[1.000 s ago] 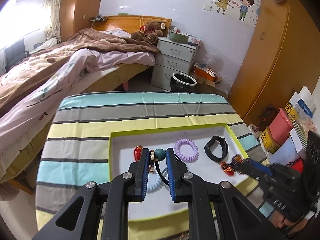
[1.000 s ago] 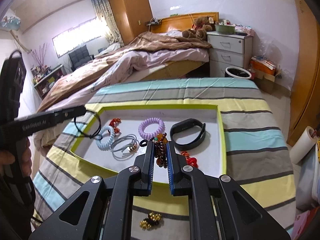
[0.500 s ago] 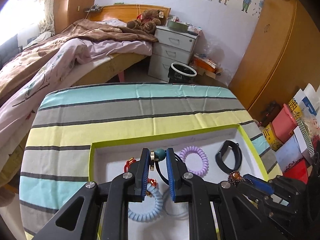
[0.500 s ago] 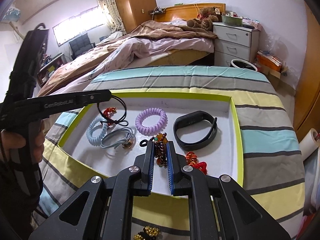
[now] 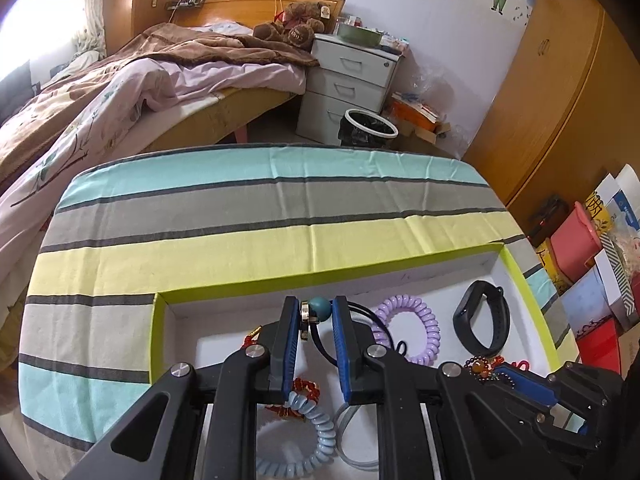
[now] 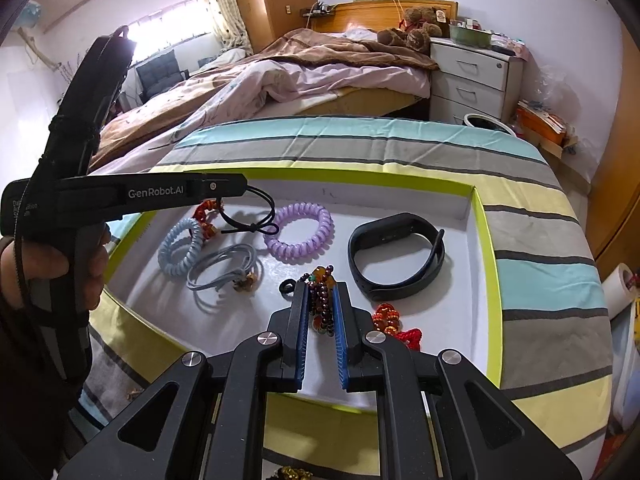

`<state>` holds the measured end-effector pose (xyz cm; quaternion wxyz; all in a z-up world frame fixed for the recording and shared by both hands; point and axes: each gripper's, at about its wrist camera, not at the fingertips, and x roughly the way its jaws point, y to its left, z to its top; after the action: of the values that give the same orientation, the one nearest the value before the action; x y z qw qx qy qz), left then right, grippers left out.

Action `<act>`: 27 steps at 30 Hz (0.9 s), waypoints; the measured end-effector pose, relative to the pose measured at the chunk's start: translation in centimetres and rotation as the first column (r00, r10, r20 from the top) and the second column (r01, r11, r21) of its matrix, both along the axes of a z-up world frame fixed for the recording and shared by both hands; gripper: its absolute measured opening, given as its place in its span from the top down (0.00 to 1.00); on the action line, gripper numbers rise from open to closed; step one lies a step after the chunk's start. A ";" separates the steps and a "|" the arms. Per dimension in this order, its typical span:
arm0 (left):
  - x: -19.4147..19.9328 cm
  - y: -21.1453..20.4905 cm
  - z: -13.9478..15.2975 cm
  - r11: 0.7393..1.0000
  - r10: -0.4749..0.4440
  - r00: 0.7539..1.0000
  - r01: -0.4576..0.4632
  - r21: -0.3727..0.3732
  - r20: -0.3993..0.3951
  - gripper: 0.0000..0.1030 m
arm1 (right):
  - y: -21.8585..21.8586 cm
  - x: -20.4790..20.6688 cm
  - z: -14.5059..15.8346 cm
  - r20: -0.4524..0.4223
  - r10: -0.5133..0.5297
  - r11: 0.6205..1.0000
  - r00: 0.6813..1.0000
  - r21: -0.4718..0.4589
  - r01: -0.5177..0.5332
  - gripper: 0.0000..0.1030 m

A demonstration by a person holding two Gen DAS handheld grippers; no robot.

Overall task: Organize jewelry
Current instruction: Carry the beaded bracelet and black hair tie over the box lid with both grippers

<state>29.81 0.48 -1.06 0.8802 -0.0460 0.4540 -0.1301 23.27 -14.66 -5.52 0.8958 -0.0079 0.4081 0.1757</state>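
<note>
The left hand-held gripper (image 5: 316, 316) is clamped on a thin black cord hair tie (image 5: 320, 310) with a teal bead and a gold ring, the bead pinched between its blue pads. From the right wrist view the cord's loop (image 6: 256, 216) dangles from that gripper's tip over the far left part of the tray (image 6: 486, 240), above the red beaded piece (image 6: 204, 216) and beside the purple spiral hair tie (image 6: 298, 232).

The right hand-held gripper (image 6: 320, 304) is closed on a dark red beaded bracelet (image 6: 322, 300) with amber beads, held over the near middle of the tray.

The tray is white inside with a lime green rim and sits on the striped surface (image 6: 360, 144). Lying in it: a light blue spiral hair tie (image 6: 180, 248) at the left, a grey cord tie (image 6: 224, 272) just right of it, the purple spiral further right, and a black wristband (image 6: 396, 256) at the right. A red bead-and-tassel piece (image 6: 390, 320) lies near the wristband's near edge. A small black ring (image 6: 287, 287) lies just left of the right gripper's tip.

A person's hand (image 6: 64, 272) grips the left tool's handle.
</note>
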 end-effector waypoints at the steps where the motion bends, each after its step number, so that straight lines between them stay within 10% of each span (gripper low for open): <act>1: 0.0 0.0 -0.1 1.000 0.002 1.000 -0.002 0.001 -0.002 0.84 | 0.0 0.0 0.0 -0.001 0.003 1.000 1.000 0.001 -0.003 0.88; 27: 0.2 -0.3 -0.6 1.000 0.008 1.000 -0.007 0.012 -0.022 0.76 | 0.0 -0.2 -0.1 0.005 -0.003 1.000 1.000 -0.005 0.003 0.83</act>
<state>30.01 0.19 -1.64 0.8758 -0.0439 0.4645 -0.1237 23.08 -14.66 -5.58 0.8972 -0.0099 0.4061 0.1734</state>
